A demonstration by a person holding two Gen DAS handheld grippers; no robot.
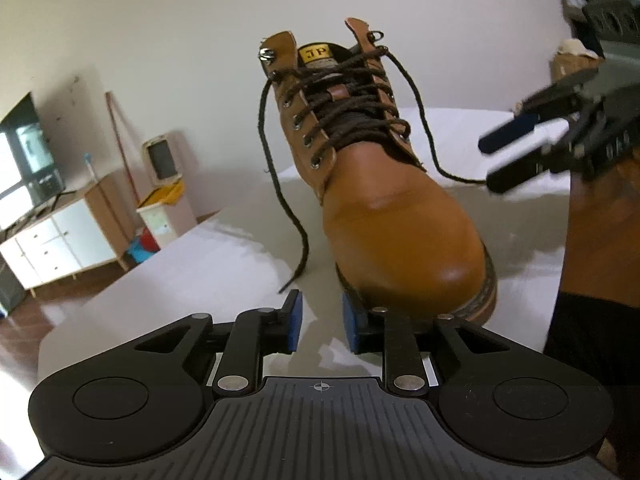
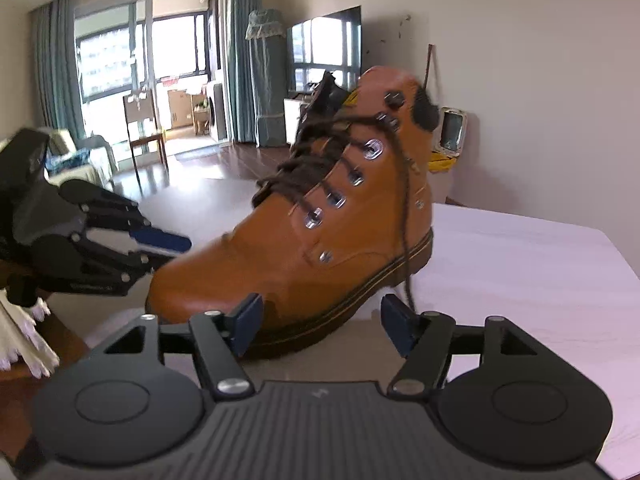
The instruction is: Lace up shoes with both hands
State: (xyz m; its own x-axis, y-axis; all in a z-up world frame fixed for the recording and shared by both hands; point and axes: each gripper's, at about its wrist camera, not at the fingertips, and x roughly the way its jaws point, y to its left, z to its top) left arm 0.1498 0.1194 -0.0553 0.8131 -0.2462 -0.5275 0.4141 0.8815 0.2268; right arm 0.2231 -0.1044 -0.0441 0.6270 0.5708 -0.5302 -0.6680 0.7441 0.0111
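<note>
A tan leather boot (image 1: 384,216) stands on the white table (image 1: 192,276), toe toward my left gripper (image 1: 322,322). That gripper is open, its right pad just short of the sole's tip. Dark brown laces (image 1: 352,96) cross the eyelets. One loose end (image 1: 294,236) hangs down the boot's left side to the table. The other end trails right to my right gripper (image 1: 506,158), open, beside its lower finger. In the right wrist view the boot (image 2: 304,248) is side-on, my right gripper (image 2: 324,322) open wide before the sole, a lace end (image 2: 406,240) hanging by its right finger. The left gripper (image 2: 160,249) is at the toe.
The table (image 2: 520,280) stretches away to the right of the boot. A white cabinet with a TV (image 1: 60,236) and a bin (image 1: 164,212) stand along the wall. A chair (image 2: 144,128) and windows are farther back. A fringed cloth (image 2: 24,336) hangs at the left.
</note>
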